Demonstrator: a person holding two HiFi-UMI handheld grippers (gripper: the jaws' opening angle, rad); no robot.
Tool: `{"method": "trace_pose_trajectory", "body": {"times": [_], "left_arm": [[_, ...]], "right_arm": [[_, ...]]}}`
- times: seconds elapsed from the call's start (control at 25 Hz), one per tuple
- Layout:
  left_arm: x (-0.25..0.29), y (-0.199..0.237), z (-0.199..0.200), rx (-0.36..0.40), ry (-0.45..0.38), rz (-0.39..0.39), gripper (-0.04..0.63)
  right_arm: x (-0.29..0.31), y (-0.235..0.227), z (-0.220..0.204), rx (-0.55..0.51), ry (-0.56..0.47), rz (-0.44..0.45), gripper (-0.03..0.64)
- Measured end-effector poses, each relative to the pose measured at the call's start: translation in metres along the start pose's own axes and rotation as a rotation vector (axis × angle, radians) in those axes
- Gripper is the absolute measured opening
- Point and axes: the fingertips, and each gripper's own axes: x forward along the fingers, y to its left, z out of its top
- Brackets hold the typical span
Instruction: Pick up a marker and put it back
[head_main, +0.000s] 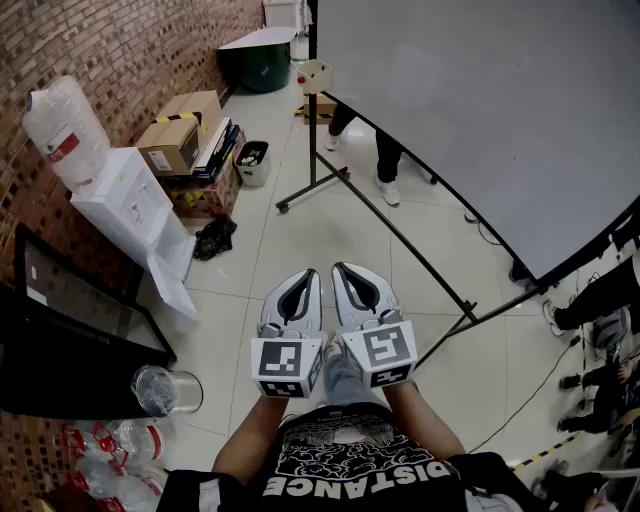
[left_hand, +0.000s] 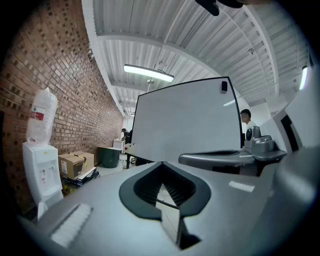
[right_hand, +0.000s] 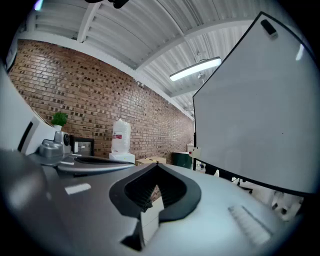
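No marker shows in any view. My left gripper (head_main: 301, 287) and right gripper (head_main: 350, 281) are held side by side at waist height over the tiled floor, pointing forward. Both are shut with nothing between their jaws. The left gripper view shows its fingertips (left_hand: 161, 165) meeting in a point, and the right gripper view shows the same (right_hand: 156, 166). A large whiteboard (head_main: 480, 110) on a black stand rises ahead and to the right. Its blank face fills the left gripper view (left_hand: 185, 120) and the right side of the right gripper view (right_hand: 260, 100).
Along the brick wall at left stand a water dispenser (head_main: 120, 200), cardboard boxes (head_main: 180, 135), a green bin (head_main: 258, 62) and a black table (head_main: 70, 330) with a glass jar (head_main: 160, 390) beside it. A person's legs (head_main: 385, 160) show behind the whiteboard. Cables run along the floor (head_main: 520, 400) at right.
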Motion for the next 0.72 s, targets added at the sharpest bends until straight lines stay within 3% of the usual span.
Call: {"method": "trace_pose_trajectory", "body": {"times": [0.72], "left_arm": [[0.175,0.08,0.019,0.026,0.036,0.052,0.006]], "right_arm": [[0.171,-0.1,0.011,0.013,0.006,0.059,0.0]]}}
